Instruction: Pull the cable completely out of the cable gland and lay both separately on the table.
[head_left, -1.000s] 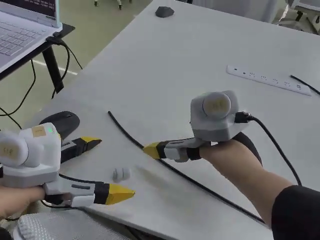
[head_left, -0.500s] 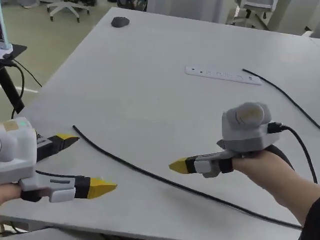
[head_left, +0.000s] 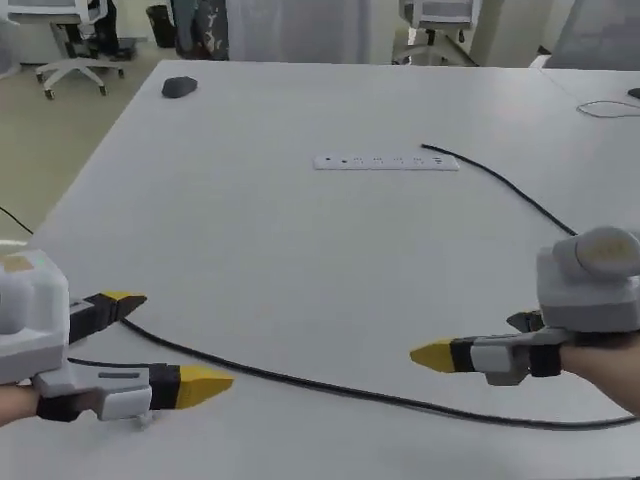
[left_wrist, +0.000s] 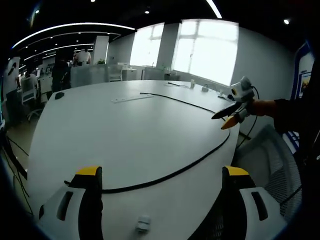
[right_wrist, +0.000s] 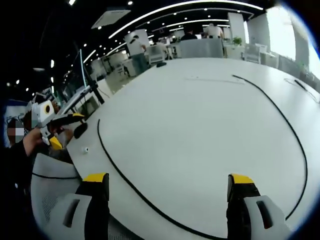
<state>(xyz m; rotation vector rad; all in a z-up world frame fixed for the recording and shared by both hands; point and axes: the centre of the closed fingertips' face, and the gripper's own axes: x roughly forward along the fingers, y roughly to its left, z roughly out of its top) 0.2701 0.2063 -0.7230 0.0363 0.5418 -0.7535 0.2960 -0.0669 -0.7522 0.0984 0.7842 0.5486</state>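
The black cable lies loose on the white table, running from beside my left gripper toward the right edge. The small white cable gland sits by itself on the table near the front edge, just below the left jaws and apart from the cable. It also shows as a small white dot. My left gripper is open and holds nothing. My right gripper hovers just above the cable's right part; its jaws stand wide apart, holding nothing.
A white power strip lies at the far middle, with its black lead trailing right. A dark mouse sits at the far left corner. Office chairs stand beyond the table. A mesh chair back is close to the near edge.
The head camera has swung up and to the right. My right gripper has drawn back to the right, away from the left one. Cable and gland stay lying on the table.
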